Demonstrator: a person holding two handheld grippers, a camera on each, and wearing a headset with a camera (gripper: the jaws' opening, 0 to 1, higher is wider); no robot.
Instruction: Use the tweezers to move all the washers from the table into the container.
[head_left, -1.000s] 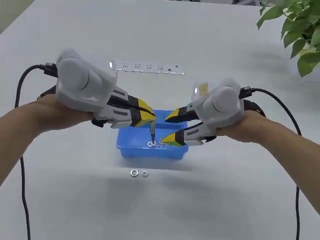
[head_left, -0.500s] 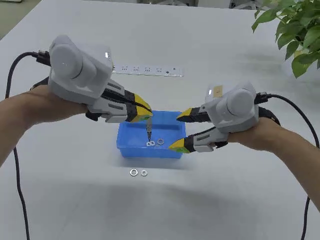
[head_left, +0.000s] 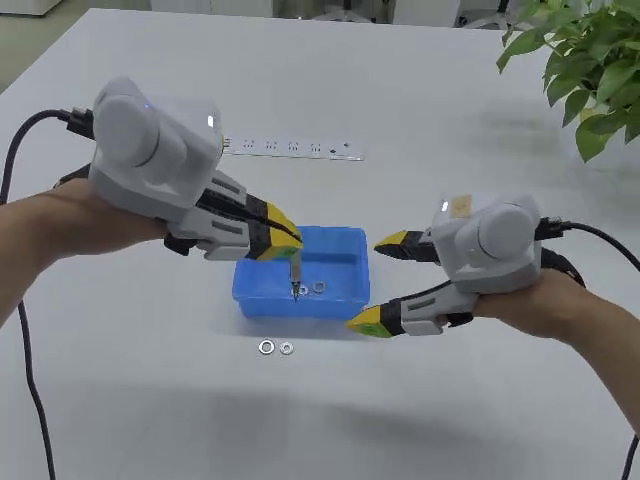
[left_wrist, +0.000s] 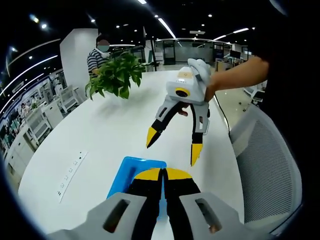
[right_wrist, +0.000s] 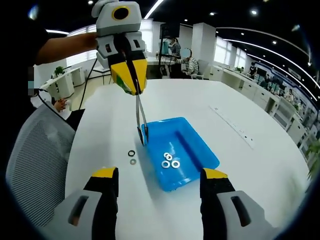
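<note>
My left gripper (head_left: 288, 238) is shut on metal tweezers (head_left: 296, 272), which point down over the front-left part of the blue container (head_left: 345, 243). No washer shows at the tweezer tips. Three washers (right_wrist: 169, 160) lie inside the container (right_wrist: 192, 142). Two washers (head_left: 276, 347) lie on the table just in front of it, also seen as washers (right_wrist: 132, 157) in the right gripper view. My right gripper (head_left: 372, 281) stands open at the container's right side, holding nothing. In the left gripper view the right gripper (left_wrist: 173, 148) hangs open beyond my shut left gripper (left_wrist: 162, 175).
A white power strip (head_left: 290, 148) lies behind the container. A potted plant (head_left: 580, 70) stands at the far right corner. Cables trail from both grippers. An office chair (right_wrist: 35, 165) stands beside the table.
My right gripper has drawn back to the right and down, off the container. The left gripper stays over the container with the tweezers.
</note>
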